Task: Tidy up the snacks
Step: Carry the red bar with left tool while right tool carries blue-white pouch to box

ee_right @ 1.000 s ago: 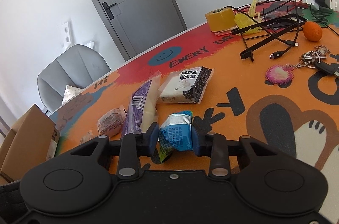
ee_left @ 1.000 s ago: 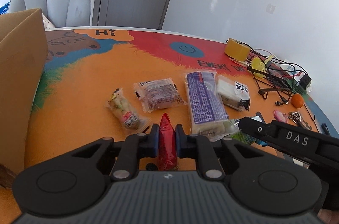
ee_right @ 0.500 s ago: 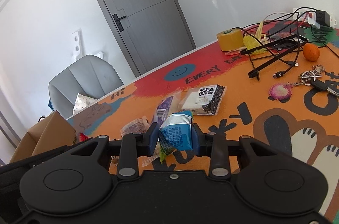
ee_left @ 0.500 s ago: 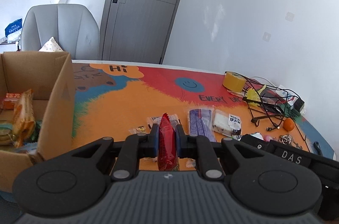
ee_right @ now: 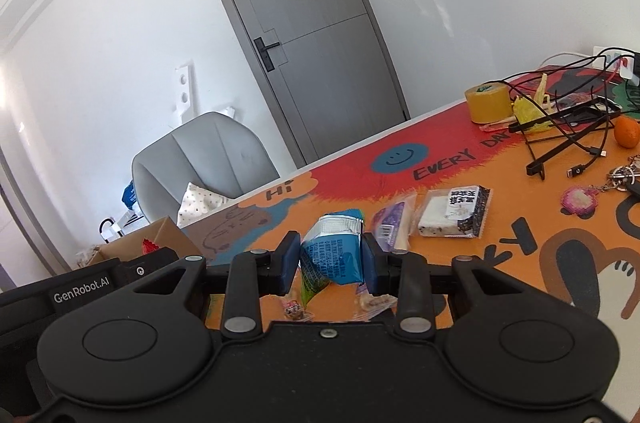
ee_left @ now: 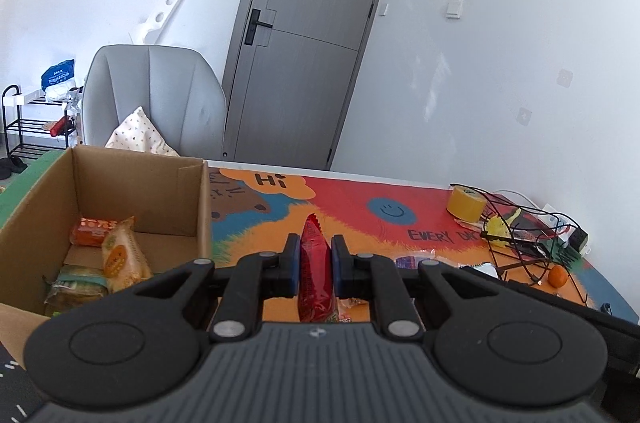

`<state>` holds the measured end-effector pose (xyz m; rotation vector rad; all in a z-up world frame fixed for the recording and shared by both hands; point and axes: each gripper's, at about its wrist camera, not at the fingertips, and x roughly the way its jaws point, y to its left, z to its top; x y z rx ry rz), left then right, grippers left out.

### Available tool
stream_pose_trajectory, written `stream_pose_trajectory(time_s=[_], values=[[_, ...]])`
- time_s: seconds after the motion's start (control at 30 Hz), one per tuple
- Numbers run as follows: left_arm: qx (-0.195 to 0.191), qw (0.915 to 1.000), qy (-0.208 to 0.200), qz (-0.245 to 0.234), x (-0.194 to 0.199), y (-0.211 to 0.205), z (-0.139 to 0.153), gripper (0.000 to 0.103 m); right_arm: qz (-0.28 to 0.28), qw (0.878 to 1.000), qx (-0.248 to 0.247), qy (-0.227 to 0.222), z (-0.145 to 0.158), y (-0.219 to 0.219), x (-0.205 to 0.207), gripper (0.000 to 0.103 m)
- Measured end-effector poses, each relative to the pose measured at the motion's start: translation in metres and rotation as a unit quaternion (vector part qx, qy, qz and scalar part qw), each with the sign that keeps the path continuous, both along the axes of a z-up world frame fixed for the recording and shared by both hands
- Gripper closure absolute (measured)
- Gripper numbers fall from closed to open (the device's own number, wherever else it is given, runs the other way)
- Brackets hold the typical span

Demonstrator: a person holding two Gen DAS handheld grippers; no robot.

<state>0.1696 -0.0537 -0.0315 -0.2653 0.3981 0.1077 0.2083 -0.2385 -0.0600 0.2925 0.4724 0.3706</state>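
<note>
A red packet (ee_left: 315, 263) stands on edge between the pads of the left gripper (ee_left: 315, 259), which is clamped tight on it above the orange mat (ee_left: 360, 219), just right of the box (ee_left: 120, 179). The open cardboard box sits at the table's left end and holds an orange packet (ee_left: 92, 230), a yellow bun packet (ee_left: 122, 255) leaning over it, and a green-banded packet (ee_left: 78, 289) nearest the camera. The right gripper (ee_right: 331, 261) is clamped on a blue packet (ee_right: 334, 255), held off the mat with its crimped silver top upward. Beyond it on the mat lie a purple packet (ee_right: 390, 225) and, just to its right, a white-and-black rice cake packet (ee_right: 454, 217); two small packets (ee_right: 294, 309) show beneath the jaws, partly hidden. Farther right are a pink keyring (ee_right: 580, 201), black cables (ee_right: 568, 131), an orange fruit (ee_right: 626, 132) and a roll of yellow tape (ee_right: 488, 103). Behind the table stand a grey chair (ee_left: 156, 103) with a dotted cushion (ee_left: 140, 139) and a grey door (ee_left: 308, 35).
</note>
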Motion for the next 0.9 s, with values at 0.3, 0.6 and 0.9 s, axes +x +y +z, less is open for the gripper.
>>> stream_pose_trajectory(time_s=[0.3,0.6,0.9], values=[[0.0,0.9994,-0.017,0.028,-0.018,0.027,0.014,0.088,0.024,1.0,0.005,-0.018,0.013,0.026,-0.007,0.069],[-0.003,0.9975,-0.028,0.066,-0.031,0.06,0.021,0.088,0.052,0.998,0.004,-0.031,0.023,0.055,-0.012,0.069],[-0.014,0.9936,-0.026,0.109,-0.036,0.097,0.02,0.088,0.082,0.996,0.001,-0.035,0.025,0.088,-0.01,0.069]])
